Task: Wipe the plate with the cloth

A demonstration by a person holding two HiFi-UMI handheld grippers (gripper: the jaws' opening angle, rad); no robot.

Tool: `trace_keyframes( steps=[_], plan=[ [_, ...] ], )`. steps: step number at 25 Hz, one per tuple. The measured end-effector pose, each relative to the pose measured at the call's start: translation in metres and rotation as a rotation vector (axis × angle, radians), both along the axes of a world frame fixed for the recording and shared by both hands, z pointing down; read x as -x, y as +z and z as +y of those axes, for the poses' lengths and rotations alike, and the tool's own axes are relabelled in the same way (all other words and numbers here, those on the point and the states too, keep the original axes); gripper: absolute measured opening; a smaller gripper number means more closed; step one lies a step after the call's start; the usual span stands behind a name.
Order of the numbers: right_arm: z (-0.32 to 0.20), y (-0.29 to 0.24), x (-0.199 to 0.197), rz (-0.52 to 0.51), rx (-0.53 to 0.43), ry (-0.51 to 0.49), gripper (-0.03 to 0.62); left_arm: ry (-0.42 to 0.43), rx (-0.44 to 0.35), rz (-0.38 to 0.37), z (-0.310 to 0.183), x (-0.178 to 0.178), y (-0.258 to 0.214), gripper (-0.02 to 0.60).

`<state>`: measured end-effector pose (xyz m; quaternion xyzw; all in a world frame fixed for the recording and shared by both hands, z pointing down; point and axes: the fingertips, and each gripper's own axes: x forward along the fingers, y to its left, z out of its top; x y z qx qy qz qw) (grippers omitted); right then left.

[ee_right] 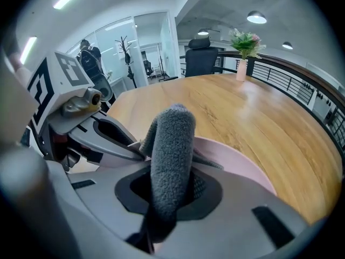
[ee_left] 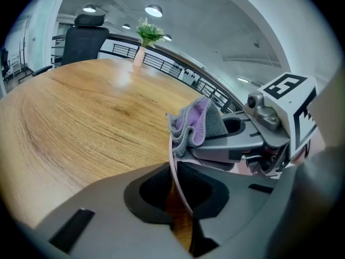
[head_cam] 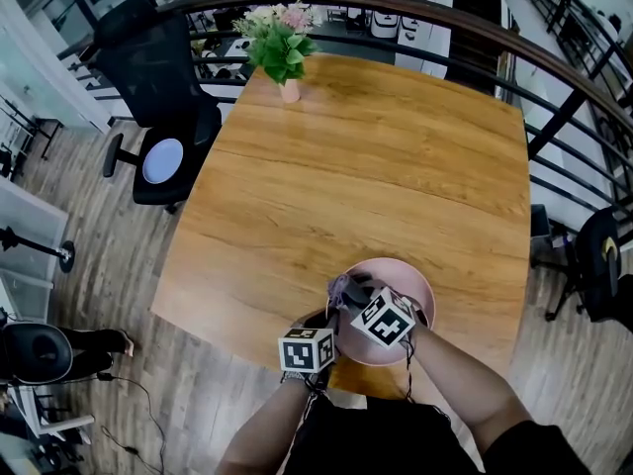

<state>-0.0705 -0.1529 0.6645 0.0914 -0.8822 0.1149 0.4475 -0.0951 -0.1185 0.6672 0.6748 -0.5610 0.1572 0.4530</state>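
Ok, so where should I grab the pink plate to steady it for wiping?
Grip the plate by its thin raised rim, near-left side, coming from the table's near edge. It is shallow, so jaws can straddle the rim, leaving the inside free for the cloth. The left gripper clamps it there.

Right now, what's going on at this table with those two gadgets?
A person works at a wooden table with a pair of tongs in each hand. The left tongs are clamped on the rim of a pink plate at the table's near edge. The right tongs hold a grey cloth over the plate. Whether the cloth touches it is unclear.
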Motion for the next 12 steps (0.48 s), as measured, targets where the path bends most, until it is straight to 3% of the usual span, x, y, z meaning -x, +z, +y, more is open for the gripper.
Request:
trace_keyframes(
  steps=[6,12],
  plan=[
    [-0.008,0.0,0.001,0.031,-0.037,-0.006,0.072,0.0,0.011,0.019,0.0,0.002,0.0,0.051],
    [-0.034,0.003,-0.014,0.056,-0.024,0.103,0.072,-0.002,0.007,0.014,0.0,0.003,0.001,0.05]
  ],
)
